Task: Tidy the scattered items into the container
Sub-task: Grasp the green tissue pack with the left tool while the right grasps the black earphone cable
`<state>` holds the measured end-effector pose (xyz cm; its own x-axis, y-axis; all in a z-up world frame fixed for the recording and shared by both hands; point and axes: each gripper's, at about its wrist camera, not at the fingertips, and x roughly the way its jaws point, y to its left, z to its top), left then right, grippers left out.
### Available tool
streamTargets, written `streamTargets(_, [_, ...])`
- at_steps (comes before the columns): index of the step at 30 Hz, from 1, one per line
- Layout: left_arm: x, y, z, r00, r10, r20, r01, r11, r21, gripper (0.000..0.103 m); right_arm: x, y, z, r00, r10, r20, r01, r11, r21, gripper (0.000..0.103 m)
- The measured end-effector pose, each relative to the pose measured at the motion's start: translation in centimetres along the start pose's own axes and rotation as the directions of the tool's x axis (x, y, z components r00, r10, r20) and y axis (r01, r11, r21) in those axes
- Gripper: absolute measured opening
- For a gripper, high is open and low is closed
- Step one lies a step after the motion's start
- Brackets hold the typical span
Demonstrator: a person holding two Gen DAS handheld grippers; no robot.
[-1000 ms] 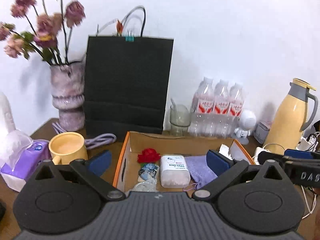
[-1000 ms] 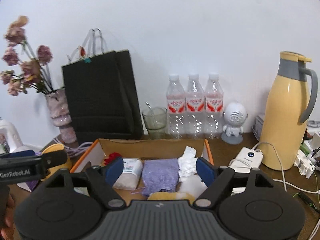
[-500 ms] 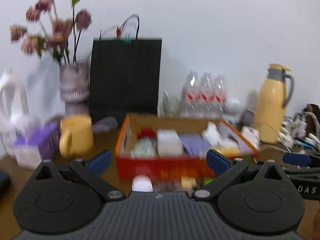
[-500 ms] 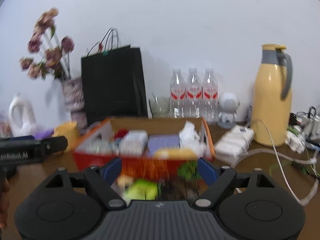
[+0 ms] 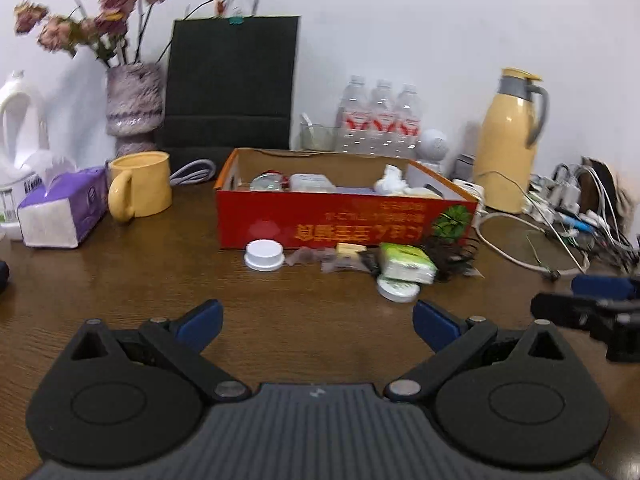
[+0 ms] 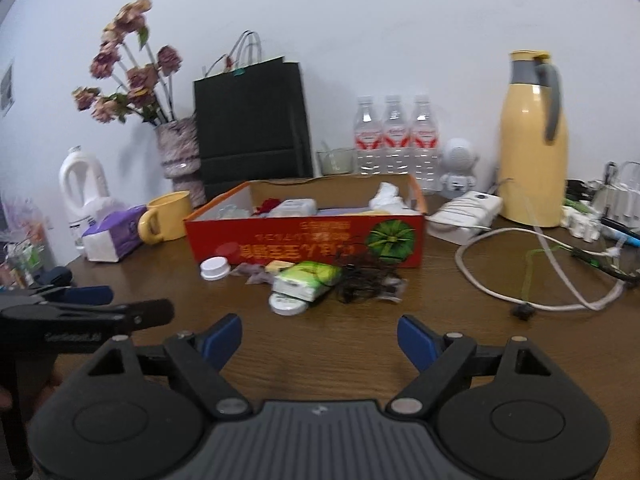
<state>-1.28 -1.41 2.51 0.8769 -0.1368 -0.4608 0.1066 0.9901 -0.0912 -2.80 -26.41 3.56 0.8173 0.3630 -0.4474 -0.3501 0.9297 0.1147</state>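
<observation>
Table (image 5: 120,280): brown wood, and it fills far more of both views than a second ago, when the cameras looked down into the box. Both grippers have pulled back and dropped low.
Cardboard box (image 5: 344,220): red-fronted, sitting toward the far edge of the table. Already holding a white packet, a purple cloth, crumpled tissue and something red.
Scattered pile: the leftovers lie on the table just in front of the box's near wall.
Green tissue pack (image 6: 308,274): biggest of the loose items, resting partly on a round white tin (image 6: 287,305).
Black tangled cord (image 6: 362,280): just beside the pack, toward the box's right corner.
White bottle cap (image 5: 264,255): at the left end of the row, a small yellow piece (image 5: 351,248) and clear wrappers between it and the pack.
Left gripper (image 5: 316,322): jaws wide apart, nothing between them.
Right gripper (image 6: 320,338): jaws just opening further, empty, pile straight ahead.
Meaning: retreat over, I'd say; next pickup is lining up, several items left.
</observation>
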Motion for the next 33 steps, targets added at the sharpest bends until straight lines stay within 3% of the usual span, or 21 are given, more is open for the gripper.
streamTargets(3, [1.1,1.2,0.5,1.000,0.015,-0.019,-0.016,0.999,-0.028,0.103,2.2,0.7,0.5,1.000,0.005,-0.012,-0.005,1.000,-0.020,0.083])
streamTargets(7, [2.5,2.0,1.1,0.999,0.009,-0.037,-0.011,0.999,-0.032,0.103,5.5,0.1,1.7,0.998,-0.057,-0.013,0.057,0.998,-0.032,0.082])
streamTargets(14, [5.6,-1.0,2.2,0.992,-0.112,-0.058,0.116,0.991,0.063,0.103,12.0,-3.6,4.7,0.995,-0.091,-0.046,0.091,0.996,0.013,0.080])
streamTargets(15, [6.0,-1.8,2.3,0.989,-0.137,-0.056,0.141,0.986,0.091,0.103,12.8,-4.0,5.0,0.996,-0.076,-0.055,0.077,0.997,0.022,0.075])
streamTargets(17, [6.6,-3.2,2.3,0.984,-0.169,-0.054,0.175,0.974,0.146,0.103,14.6,-4.6,5.4,0.993,-0.053,-0.103,0.057,0.998,0.033,0.049])
streamTargets(18, [7.0,-4.0,2.3,0.982,-0.179,-0.057,0.187,0.967,0.176,0.103,15.3,-4.8,5.5,0.991,-0.044,-0.127,0.048,0.998,0.034,0.042])
streamTargets(19, [7.4,-4.7,2.3,0.981,-0.183,-0.061,0.191,0.961,0.199,0.103,15.7,-5.0,5.6,0.989,-0.031,-0.141,0.037,0.999,0.039,0.021])
streamTargets(20, [8.0,-5.3,2.4,0.981,-0.182,-0.064,0.191,0.957,0.218,0.103,15.8,-5.2,5.7,0.989,-0.015,-0.147,0.023,0.998,0.051,0.010])
streamTargets(21, [8.5,-5.9,2.5,0.982,-0.179,-0.065,0.189,0.955,0.228,0.103,15.7,-5.4,5.8,0.989,0.006,-0.147,0.003,0.998,0.060,0.009])
streamTargets(24, [10.6,-7.1,3.0,0.978,-0.182,-0.100,0.201,0.953,0.226,0.095,14.0,-6.3,6.7,0.996,0.038,-0.076,-0.029,0.993,0.113,0.004])
streamTargets(27, [12.4,-8.1,3.6,0.978,-0.157,-0.136,0.184,0.959,0.214,0.081,11.3,-7.7,7.8,0.998,0.041,0.053,-0.049,0.985,0.163,0.003])
streamTargets(30, [13.2,-8.5,3.9,0.977,-0.144,-0.158,0.174,0.965,0.196,0.063,9.4,-9.4,8.3,0.986,0.041,0.162,-0.076,0.973,0.218,0.003])
streamTargets(31, [13.4,-8.5,4.0,0.976,-0.141,-0.166,0.172,0.966,0.192,0.051,9.2,-9.7,8.3,0.983,0.045,0.176,-0.086,0.970,0.229,0.003])
streamTargets(33, [13.6,-8.4,3.9,0.976,-0.126,-0.179,0.159,0.970,0.183,0.048,9.1,-10.1,8.2,0.982,0.062,0.181,-0.104,0.967,0.234,0.003])
